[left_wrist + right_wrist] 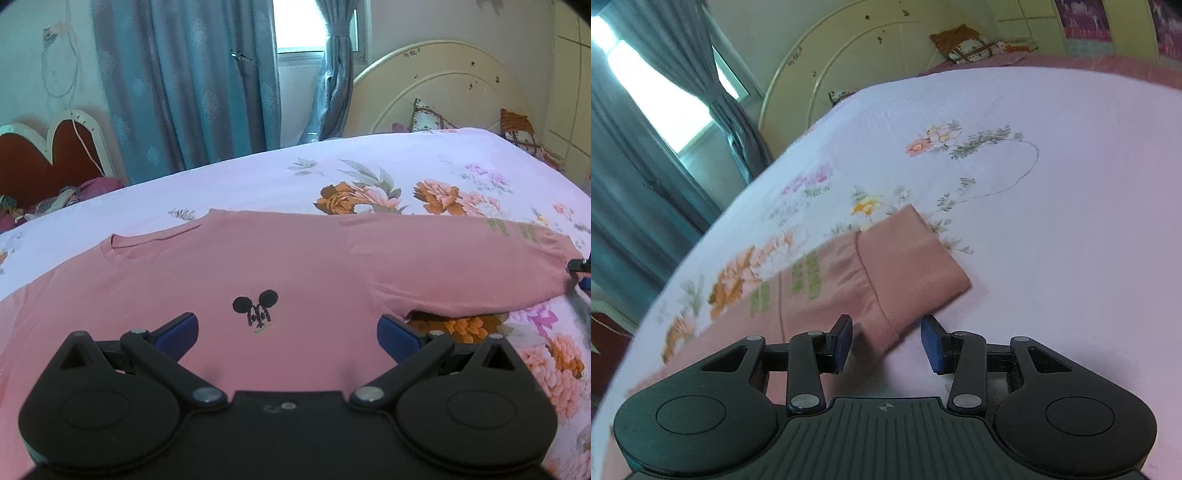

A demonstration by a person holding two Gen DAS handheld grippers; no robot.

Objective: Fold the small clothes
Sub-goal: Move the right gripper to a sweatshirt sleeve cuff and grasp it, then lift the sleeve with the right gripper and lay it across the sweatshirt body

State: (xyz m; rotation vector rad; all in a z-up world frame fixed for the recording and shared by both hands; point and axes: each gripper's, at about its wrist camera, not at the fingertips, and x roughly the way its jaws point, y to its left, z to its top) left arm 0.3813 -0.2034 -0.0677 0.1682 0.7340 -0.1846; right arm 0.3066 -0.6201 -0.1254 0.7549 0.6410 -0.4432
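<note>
Straddling the sleeve cuff point(905, 254), the right gripper point(886, 341) has its fingers parted, not yet pinching, lined up for the fold. The left gripper point(288, 328) hangs released over the chest of the pink sweatshirt point(258, 266), spread flat on the floral bed point(258, 173), mouse emblem point(256, 306) just ahead.
</note>
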